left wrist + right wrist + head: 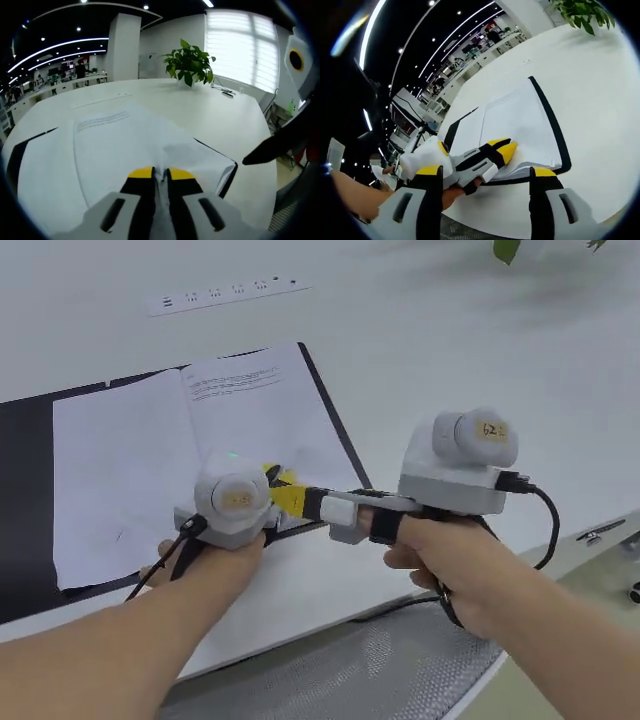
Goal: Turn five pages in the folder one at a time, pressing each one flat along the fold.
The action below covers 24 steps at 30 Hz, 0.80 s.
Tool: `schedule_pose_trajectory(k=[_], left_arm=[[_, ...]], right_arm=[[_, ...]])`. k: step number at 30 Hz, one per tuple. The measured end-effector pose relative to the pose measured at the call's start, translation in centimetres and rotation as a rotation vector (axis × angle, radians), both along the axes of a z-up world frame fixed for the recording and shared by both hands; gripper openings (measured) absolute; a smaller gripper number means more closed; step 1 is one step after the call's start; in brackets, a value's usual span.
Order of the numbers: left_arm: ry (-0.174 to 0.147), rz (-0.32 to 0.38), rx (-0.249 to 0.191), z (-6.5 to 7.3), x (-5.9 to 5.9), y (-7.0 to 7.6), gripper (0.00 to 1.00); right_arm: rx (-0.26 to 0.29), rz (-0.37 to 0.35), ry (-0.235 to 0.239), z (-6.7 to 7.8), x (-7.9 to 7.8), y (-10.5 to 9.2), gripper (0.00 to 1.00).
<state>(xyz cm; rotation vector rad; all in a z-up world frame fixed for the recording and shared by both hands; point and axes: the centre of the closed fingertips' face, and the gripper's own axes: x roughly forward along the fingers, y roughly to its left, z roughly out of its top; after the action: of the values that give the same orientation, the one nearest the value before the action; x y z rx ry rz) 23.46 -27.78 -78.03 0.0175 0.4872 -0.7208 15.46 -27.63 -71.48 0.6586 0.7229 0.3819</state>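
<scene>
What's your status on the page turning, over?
Left gripper shut on right-hand white page, near edge. Right gripper open, hovering beside it. Black open folder flat on white table. White power strip beyond it, not obstructing.

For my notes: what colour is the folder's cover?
Black; the folder shows best in the head view.

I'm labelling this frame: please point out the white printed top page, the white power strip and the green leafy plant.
White printed top page (pixel 265 415): head view, middle of the sheet.
White power strip (pixel 228 295): head view, middle of its long body.
Green leafy plant (pixel 190 62): left gripper view, centre of its leaves.
</scene>
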Motion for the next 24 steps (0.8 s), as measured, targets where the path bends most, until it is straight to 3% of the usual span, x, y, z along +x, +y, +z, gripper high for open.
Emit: schedule_pose_trajectory(k=[2,4,9,14,16,18,20,24], left_arm=[[-0.043,-0.036,0.052,0.1,0.1,0.3,0.08],[-0.026,-0.021,0.031,0.0,0.1,0.4,0.08],[-0.029,-0.02,0.027,0.1,0.0,0.3,0.08],[-0.029,-0.02,0.026,0.1,0.0,0.3,0.08],[-0.029,-0.02,0.025,0.1,0.0,0.3,0.08],[-0.028,-0.019,0.024,0.1,0.0,0.2,0.08],[-0.028,-0.019,0.025,0.0,-0.1,0.2,0.08],[-0.027,-0.02,0.024,0.0,-0.1,0.2,0.08]], right_arm=[[0.009,-0.026,0.015,-0.4,0.2,-0.4,0.66],[0.014,-0.037,0.028,-1.0,0.3,-0.6,0.65],[0.077,-0.098,0.033,-1.0,1.0,-0.9,0.63],[0.139,-0.148,0.078,-2.0,1.6,-0.9,0.58],[0.141,-0.181,0.072,-2.2,2.0,-1.3,0.57],[0.161,-0.209,0.106,-2.9,2.2,-1.5,0.52],[0.156,-0.239,0.107,-3.4,2.6,-1.9,0.49],[0.135,-0.282,0.129,-4.4,3.0,-2.6,0.36]])
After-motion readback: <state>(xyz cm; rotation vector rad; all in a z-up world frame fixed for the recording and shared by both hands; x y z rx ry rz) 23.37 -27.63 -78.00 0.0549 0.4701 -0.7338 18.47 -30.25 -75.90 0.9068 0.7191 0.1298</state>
